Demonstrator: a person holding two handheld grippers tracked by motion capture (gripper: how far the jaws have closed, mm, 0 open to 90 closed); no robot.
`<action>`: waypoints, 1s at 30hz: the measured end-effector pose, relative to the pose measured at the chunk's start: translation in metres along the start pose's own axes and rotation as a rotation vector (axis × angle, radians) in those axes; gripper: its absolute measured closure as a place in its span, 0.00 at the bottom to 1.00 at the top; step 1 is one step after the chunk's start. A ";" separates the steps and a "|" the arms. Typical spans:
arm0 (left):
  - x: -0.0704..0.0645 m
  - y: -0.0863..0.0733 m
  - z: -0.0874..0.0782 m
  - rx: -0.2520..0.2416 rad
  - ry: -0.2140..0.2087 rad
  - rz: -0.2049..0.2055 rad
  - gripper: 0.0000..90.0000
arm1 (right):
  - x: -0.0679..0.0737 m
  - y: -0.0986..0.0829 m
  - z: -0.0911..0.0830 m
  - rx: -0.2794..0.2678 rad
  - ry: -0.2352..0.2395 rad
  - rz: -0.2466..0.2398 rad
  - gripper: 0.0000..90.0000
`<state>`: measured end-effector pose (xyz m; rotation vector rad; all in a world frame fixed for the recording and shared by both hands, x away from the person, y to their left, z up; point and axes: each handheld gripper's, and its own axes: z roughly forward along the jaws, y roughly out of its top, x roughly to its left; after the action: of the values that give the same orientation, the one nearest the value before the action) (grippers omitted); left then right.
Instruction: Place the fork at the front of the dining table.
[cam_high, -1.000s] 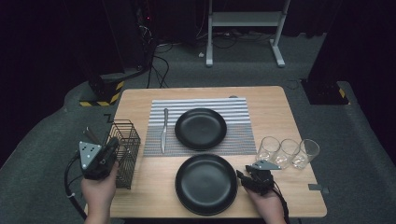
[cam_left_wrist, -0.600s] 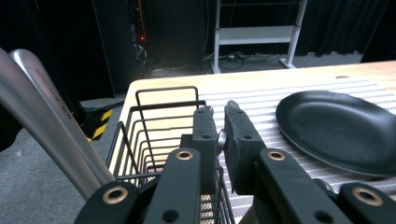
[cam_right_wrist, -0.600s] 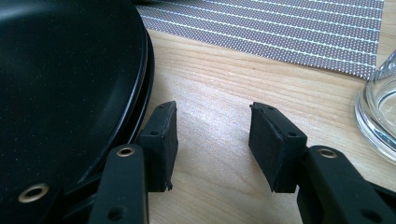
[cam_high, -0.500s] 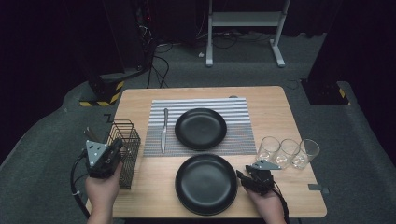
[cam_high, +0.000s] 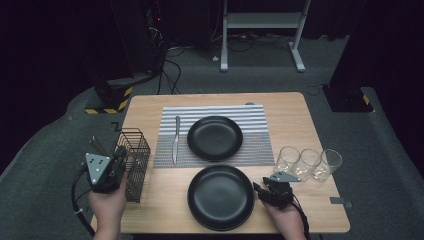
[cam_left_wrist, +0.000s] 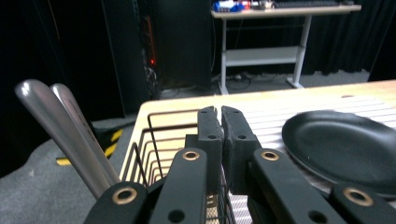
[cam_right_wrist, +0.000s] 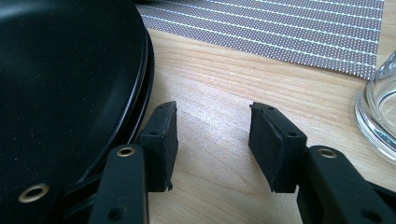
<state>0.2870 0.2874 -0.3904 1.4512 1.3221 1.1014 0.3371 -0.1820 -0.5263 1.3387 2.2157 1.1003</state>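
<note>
My left gripper (cam_high: 120, 151) hovers at the near left side of a black wire basket (cam_high: 135, 162), its jaws shut with nothing between them (cam_left_wrist: 220, 117). Two metal cutlery handles (cam_left_wrist: 60, 126) stick up from the basket. My right gripper (cam_high: 257, 189) rests low on the table at the right rim of the near black plate (cam_high: 220, 196). It stands open (cam_right_wrist: 212, 135), with its left jaw beside the plate's rim (cam_right_wrist: 140, 70) and bare wood between the jaws. A second black plate (cam_high: 215, 137) lies on a striped placemat (cam_high: 255, 145), and a knife (cam_high: 175, 140) lies to its left.
Three clear glasses (cam_high: 308, 162) stand in a row at the right, just beyond my right gripper; one glass base (cam_right_wrist: 378, 116) is close to its right jaw. A small grey tag (cam_high: 337, 200) lies at the table's near right. Dark floor surrounds the table.
My left gripper has shifted slightly beside the basket, staying shut. The right gripper has not moved.
</note>
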 end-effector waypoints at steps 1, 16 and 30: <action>0.000 0.000 -0.001 -0.012 0.004 0.002 0.96 | 0.000 0.000 0.000 0.000 0.000 0.000 0.57; 0.001 0.010 -0.011 -0.144 0.028 -0.002 0.96 | 0.000 0.000 0.000 0.002 -0.006 0.000 0.57; 0.001 0.027 -0.021 -0.208 0.028 0.004 0.96 | 0.000 0.000 0.000 0.001 -0.007 0.000 0.58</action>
<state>0.2733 0.2876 -0.3587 1.2903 1.1855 1.2270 0.3371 -0.1817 -0.5263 1.3413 2.2117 1.0932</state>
